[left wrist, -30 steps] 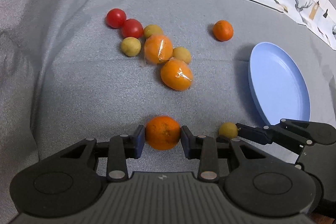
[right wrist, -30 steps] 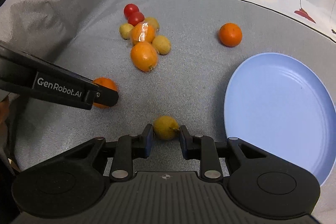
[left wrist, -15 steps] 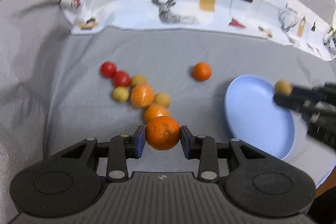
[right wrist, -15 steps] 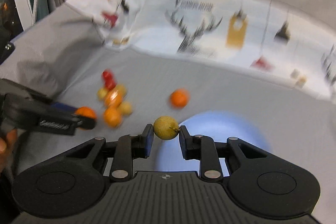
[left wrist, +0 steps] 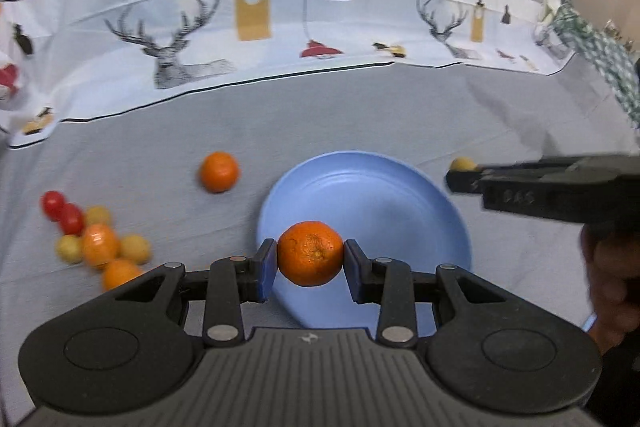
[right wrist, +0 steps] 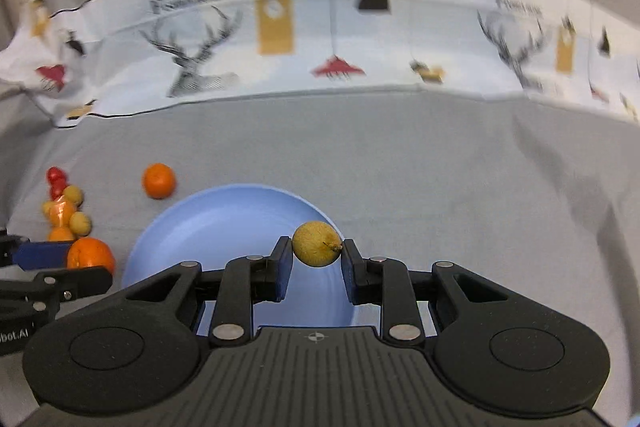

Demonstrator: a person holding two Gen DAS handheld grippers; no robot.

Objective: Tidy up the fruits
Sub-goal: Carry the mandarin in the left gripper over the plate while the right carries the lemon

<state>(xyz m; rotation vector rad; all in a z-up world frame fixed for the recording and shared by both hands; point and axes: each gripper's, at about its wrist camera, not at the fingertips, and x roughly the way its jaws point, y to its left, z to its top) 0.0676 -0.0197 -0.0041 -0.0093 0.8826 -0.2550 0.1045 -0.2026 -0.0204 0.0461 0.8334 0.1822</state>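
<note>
My left gripper [left wrist: 310,259] is shut on an orange [left wrist: 310,258], held in the air over the near part of the blue plate [left wrist: 380,199]. My right gripper [right wrist: 316,245] is shut on a small yellow-green fruit [right wrist: 316,243], over the plate's [right wrist: 224,223] right rim. In the left wrist view the right gripper [left wrist: 464,173] comes in from the right with the yellow fruit [left wrist: 462,163] at its tip. In the right wrist view the left gripper [right wrist: 86,261] shows at lower left holding the orange [right wrist: 90,254].
A lone orange [left wrist: 219,171] lies left of the plate on the grey cloth. A cluster of oranges, yellow fruits and two red tomatoes [left wrist: 92,239] lies at far left. A deer-print cloth [left wrist: 280,27] runs along the back. A hand [left wrist: 612,279] shows at right.
Both grippers have lifted their fruits off the cloth and carried them rightward, from beside the fruit cluster to over the blue plate. Both grips stayed closed.
</note>
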